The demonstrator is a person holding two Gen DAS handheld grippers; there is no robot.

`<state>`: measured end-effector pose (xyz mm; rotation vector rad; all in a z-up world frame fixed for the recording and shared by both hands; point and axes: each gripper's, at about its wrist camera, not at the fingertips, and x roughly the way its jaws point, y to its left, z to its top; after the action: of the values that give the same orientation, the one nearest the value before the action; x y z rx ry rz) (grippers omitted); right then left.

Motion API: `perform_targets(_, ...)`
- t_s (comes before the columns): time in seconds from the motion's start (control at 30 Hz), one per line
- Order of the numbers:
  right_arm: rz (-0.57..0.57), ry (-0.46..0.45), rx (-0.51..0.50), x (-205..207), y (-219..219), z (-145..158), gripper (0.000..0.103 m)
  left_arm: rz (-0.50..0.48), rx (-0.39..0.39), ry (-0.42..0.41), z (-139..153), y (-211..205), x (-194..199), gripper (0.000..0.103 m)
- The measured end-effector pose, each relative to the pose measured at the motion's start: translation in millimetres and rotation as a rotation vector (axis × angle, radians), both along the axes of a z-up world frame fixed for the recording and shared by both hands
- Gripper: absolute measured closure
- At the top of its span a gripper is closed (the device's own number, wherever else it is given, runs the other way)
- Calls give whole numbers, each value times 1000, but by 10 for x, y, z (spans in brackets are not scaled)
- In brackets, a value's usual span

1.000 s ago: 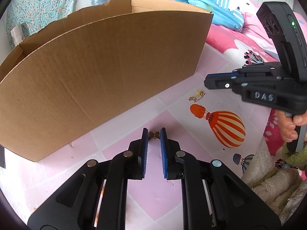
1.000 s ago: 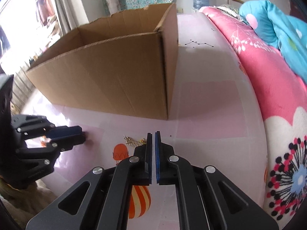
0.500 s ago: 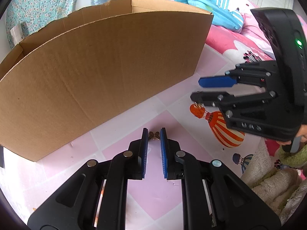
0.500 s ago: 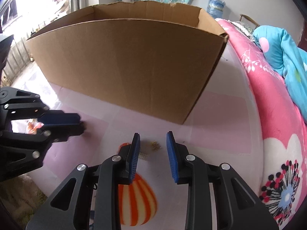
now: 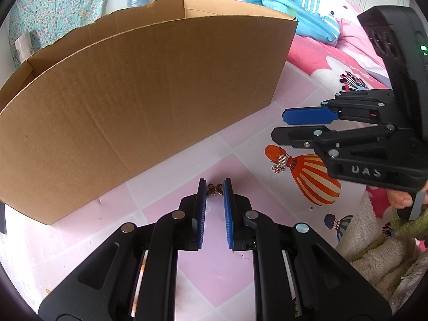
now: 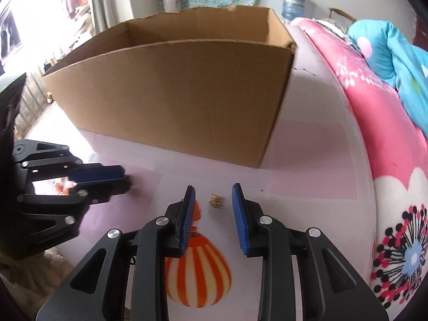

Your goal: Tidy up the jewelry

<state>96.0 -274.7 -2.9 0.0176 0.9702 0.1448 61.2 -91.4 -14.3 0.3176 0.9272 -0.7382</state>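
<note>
A small bronze butterfly charm (image 5: 215, 188) sits between the fingertips of my left gripper (image 5: 214, 191), whose blue pads close on its wings just above the pink-and-white sheet (image 5: 214, 267). A gold chain ornament (image 6: 216, 202) lies on the sheet by the orange balloon print (image 6: 198, 275). My right gripper (image 6: 213, 189) stands open over the ornament, with the ornament in the gap ahead of its pads and touching neither. From the left wrist view the right gripper (image 5: 278, 125) hovers above the ornament (image 5: 279, 163). The left gripper (image 6: 126, 179) shows at the left.
A large open cardboard box (image 5: 147, 101) stands right behind both grippers (image 6: 174, 101). Pink flowered bedding (image 6: 388, 139) and a blue blanket (image 5: 289, 8) lie to the right. A fluffy beige cloth (image 5: 374, 254) and a person's hand (image 5: 401, 200) are at the lower right.
The right gripper opened from shut and shifted so the gold ornament lies between its pads. The left gripper and butterfly charm stayed still.
</note>
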Motion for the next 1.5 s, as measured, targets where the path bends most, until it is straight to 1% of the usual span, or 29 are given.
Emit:
perform_targets(0.07, 6, 3, -10, -3, 36, -17, 77, 1, 0, 1, 0, -2, -1, 91)
perform_targets(0.1, 17, 6, -17, 3, 53, -26, 83, 1, 0, 0, 0, -2, -1, 91)
perform_targets(0.17, 27, 17, -29, 15, 88, -47, 88, 1, 0, 0, 0, -3, -2, 91)
perform_targets(0.23, 32, 22, -14, 24, 73, -60, 97, 0, 0, 1, -1, -4, -2, 91)
perform_targets(0.33, 29, 26, 15, 22, 26, -62, 99, 0, -1, 0, -5, -2, 5, 91)
perform_targets(0.37, 23, 28, 39, 20, -6, -67, 99, 0, -2, 0, -4, -2, 7, 91)
perform_targets(0.4, 7, 36, 97, 27, -79, -68, 99, 0, -3, 0, -5, 0, 8, 91)
perform_targets(0.5, -29, 26, 179, 28, -230, -7, 99, -1, -9, -3, -9, 9, 10, 91)
perform_targets(0.53, -36, 20, 193, 25, -263, 26, 99, -1, -11, -3, -5, 15, 7, 91)
perform_targets(0.73, -65, -31, 188, -46, -346, 249, 100, 3, -38, -11, 49, 73, -26, 91)
perform_targets(0.9, -67, -98, 180, -193, -297, 509, 100, 5, -73, -54, 255, 186, -125, 91)
perform_targets(1.0, -54, -155, 185, -276, -278, 725, 100, 2, -110, -91, 463, 255, -198, 91)
perform_targets(1.1, -24, -215, 198, -267, -250, 946, 100, -14, -166, -135, 752, 330, -253, 91)
perform_targets(1.17, -3, -247, 195, -228, -232, 1077, 100, -28, -191, -184, 978, 358, -263, 91)
perform_targets(1.27, 54, -284, 211, -18, -227, 1299, 100, -53, -229, -245, 1260, 386, -261, 91)
perform_targets(1.33, 90, -272, 216, 161, -218, 1380, 100, -71, -237, -271, 1413, 369, -193, 91)
perform_targets(1.4, 132, -239, 211, 402, -198, 1406, 100, -83, -231, -273, 1483, 303, -85, 91)
perform_targets(1.43, 150, -214, 202, 519, -174, 1393, 100, -81, -216, -256, 1482, 267, 39, 91)
perform_targets(1.5, 193, -141, 181, 837, -112, 1319, 100, -75, -198, -192, 1436, 192, 246, 91)
